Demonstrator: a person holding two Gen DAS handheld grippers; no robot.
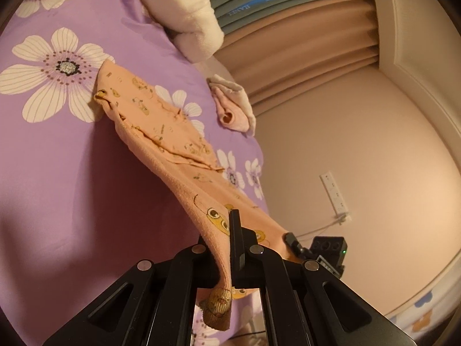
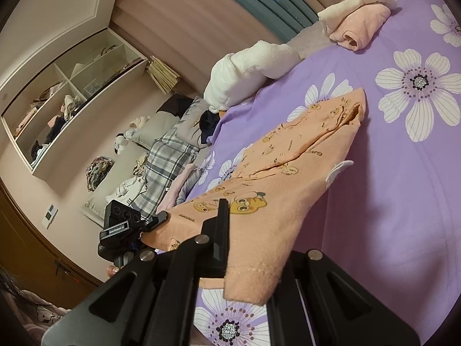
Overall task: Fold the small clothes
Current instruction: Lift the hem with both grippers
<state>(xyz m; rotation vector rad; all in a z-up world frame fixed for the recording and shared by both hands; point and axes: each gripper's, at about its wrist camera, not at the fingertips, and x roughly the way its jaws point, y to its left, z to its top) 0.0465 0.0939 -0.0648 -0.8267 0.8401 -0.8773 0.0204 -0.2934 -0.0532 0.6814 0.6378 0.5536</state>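
Left wrist view: the left gripper (image 1: 230, 230) is clenched on one near corner of the orange garment (image 1: 173, 144), cloth hanging down between its black fingers.
Right wrist view: the right gripper (image 2: 227, 230) is clamped on the other near corner of the orange garment (image 2: 276, 173), the hem drooping below its fingers.
Garment: peach-orange with yellow cartoon prints, held up at the near edge by both grippers; its far end lies on the purple flowered bedspread (image 2: 403, 187).
Other gripper: each view shows the opposite gripper pinching the far corner of the lifted edge.
Folded clothes: a pink and white bundle (image 2: 357, 26) and a white fluffy bundle (image 2: 247, 69) sit farther back on the bedspread, well apart from the garment.
Background: beige curtains (image 1: 302, 57), open shelves (image 2: 72, 101).
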